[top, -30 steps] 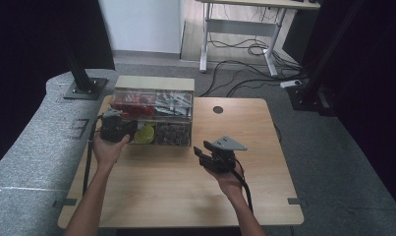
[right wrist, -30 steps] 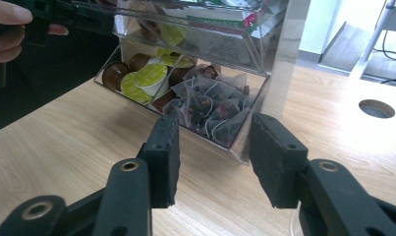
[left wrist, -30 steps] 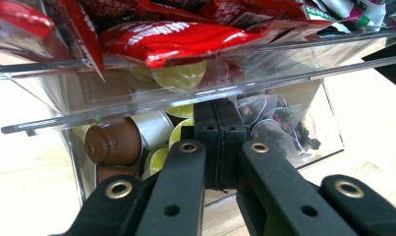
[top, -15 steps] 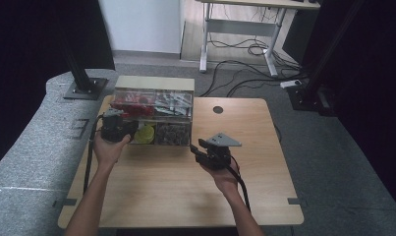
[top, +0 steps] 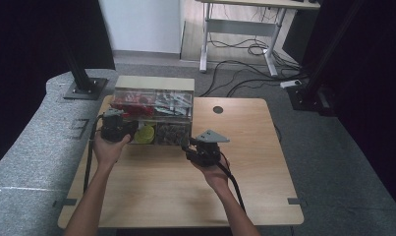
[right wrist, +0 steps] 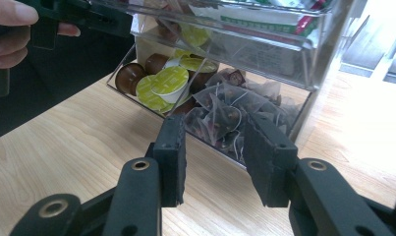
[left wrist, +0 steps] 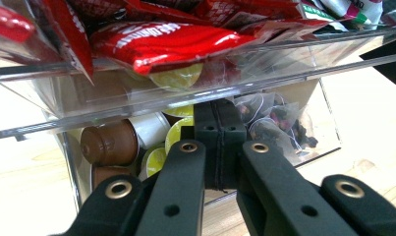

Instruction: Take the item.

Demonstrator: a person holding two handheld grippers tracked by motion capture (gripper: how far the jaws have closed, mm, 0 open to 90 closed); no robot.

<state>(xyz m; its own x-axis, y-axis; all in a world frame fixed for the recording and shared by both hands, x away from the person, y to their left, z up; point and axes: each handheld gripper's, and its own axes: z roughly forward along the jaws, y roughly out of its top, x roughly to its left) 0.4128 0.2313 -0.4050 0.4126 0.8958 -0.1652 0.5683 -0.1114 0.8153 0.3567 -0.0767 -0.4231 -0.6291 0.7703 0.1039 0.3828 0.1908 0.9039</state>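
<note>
Clear organizer (top: 154, 105) holding red packets (left wrist: 156, 42) above coffee pods (right wrist: 168, 81), tea bags (right wrist: 225, 118) lying just beyond right gripper (right wrist: 212, 162), jaws apart, closing in on nothing, left gripper (left wrist: 219, 142) pressing shut against organizer.

The tabletop (right wrist: 63, 147) is made of pale wood with a smooth, matt top, and fine grain lines can be seen in it. The box (right wrist: 303, 64) is made of clear, shiny plastic, the red packets (left wrist: 171, 42) in it are wrapped in glossy foil that is crinkled, and the tea bags (right wrist: 225, 115) are made of thin see-through mesh. The round pods (right wrist: 168, 81) are closed with smooth, dull green lids, the brown pods (left wrist: 109, 143) look like shiny plastic, and each claw (right wrist: 212, 162) (left wrist: 220, 147) is built of matt black plastic with small metal rings.
</note>
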